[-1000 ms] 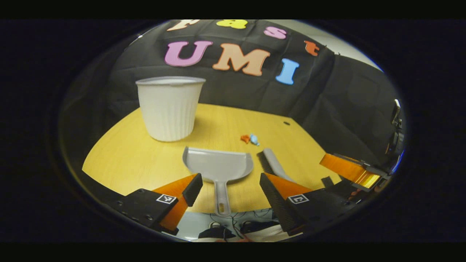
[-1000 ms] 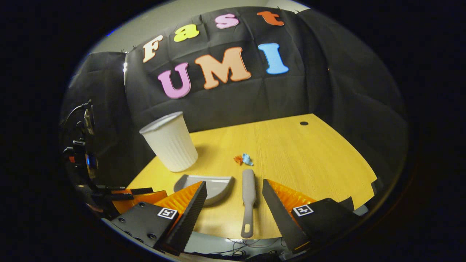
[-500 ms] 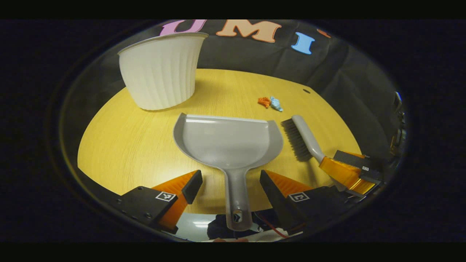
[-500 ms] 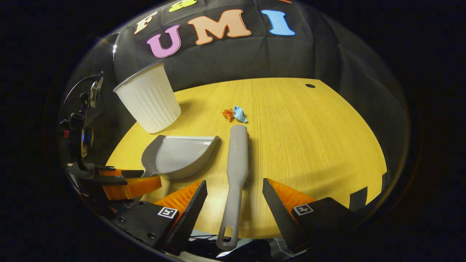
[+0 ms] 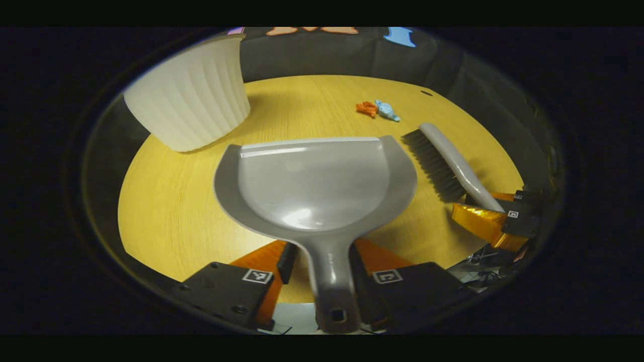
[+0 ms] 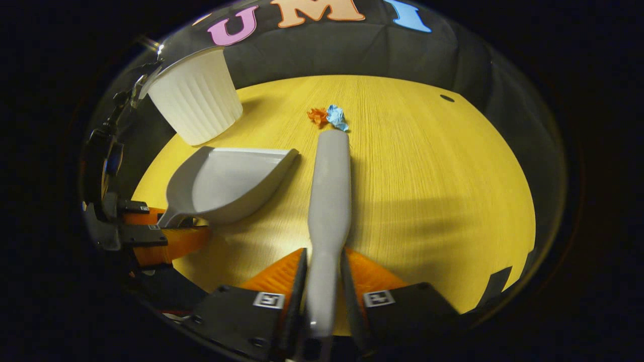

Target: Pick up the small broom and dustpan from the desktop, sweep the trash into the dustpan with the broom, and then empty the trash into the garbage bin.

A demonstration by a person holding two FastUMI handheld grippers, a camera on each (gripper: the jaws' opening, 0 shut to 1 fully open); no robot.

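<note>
left gripper (image 5: 318,256): black blocks with screws, square black-and-white tags | right gripper (image 6: 323,271): black blocks, matching square tags

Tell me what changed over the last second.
Both grippers moved in and closed: the left gripper now clamps the grey plastic dustpan by its handle, the right gripper the grey hand broom. The white ribbed bin, the orange and blue crumpled trash and the yellow wooden desktop stayed put.

Two low, close claw-mounted views across the same desktop (image 5: 166,201), toward the booth wall.
</note>
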